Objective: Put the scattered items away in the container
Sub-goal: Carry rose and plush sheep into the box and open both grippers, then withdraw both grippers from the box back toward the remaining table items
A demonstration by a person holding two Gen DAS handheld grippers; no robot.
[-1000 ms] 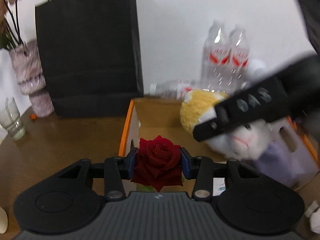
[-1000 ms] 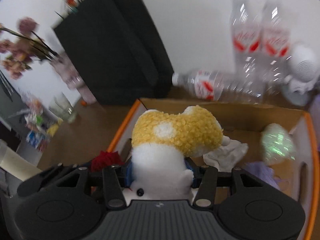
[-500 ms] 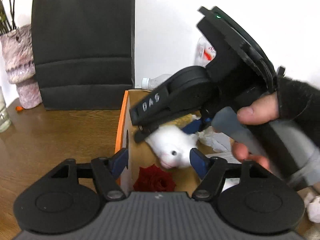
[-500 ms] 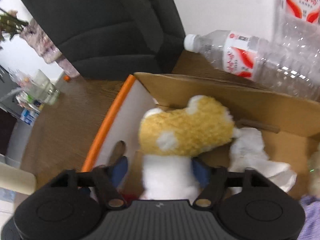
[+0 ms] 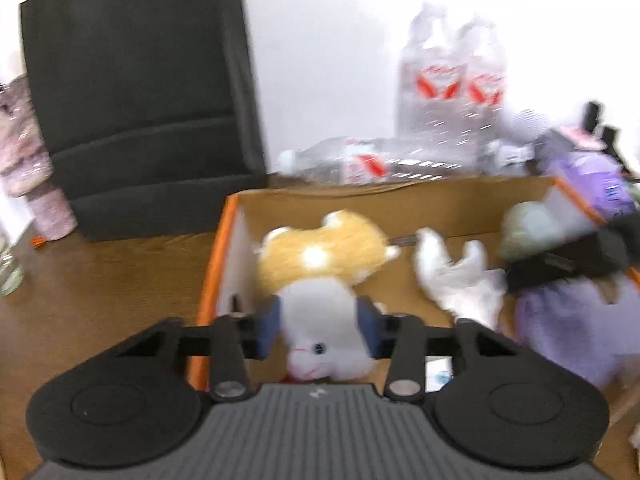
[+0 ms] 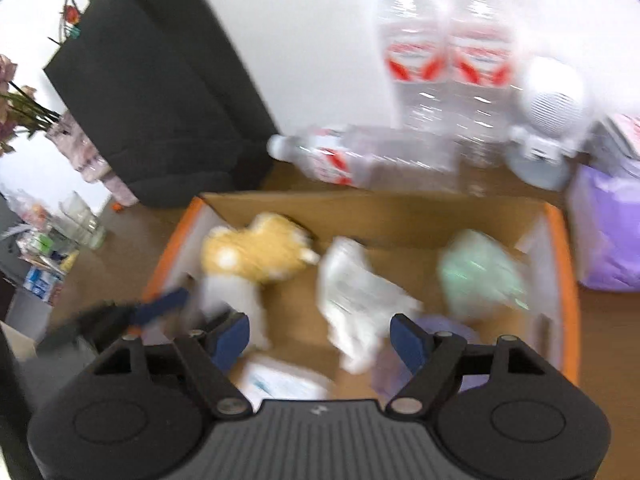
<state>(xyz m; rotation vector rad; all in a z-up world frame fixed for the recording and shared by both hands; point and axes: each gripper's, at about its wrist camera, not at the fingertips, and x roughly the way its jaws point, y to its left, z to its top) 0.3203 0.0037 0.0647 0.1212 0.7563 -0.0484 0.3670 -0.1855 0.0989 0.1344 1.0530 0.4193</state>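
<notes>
1. The left gripper (image 5: 318, 330), at the lower centre of its own view, has just been closing; its blue pads sit against both sides of the white body of the plush toy (image 5: 320, 280), pinching it.
2. The plush toy, white with a yellow cap, lies in the left end of the cardboard box (image 5: 360, 204), against the orange-edged left wall.
3. The right gripper (image 6: 320, 338) has just been opening; its jaws are spread wide above the box, with nothing pressed between them.
4. In the right wrist view, a crumpled white paper (image 6: 352, 292) lies mid-box, a pale green item (image 6: 476, 272) to its right and the plush toy (image 6: 256, 256) to its left.
5. Behind the box, 2 upright bottles (image 6: 444, 52) and 1 lying bottle (image 6: 352, 156) stand by the wall; a black bag (image 6: 160, 92) fills the upper left.
6. Both views are blurred.
</notes>
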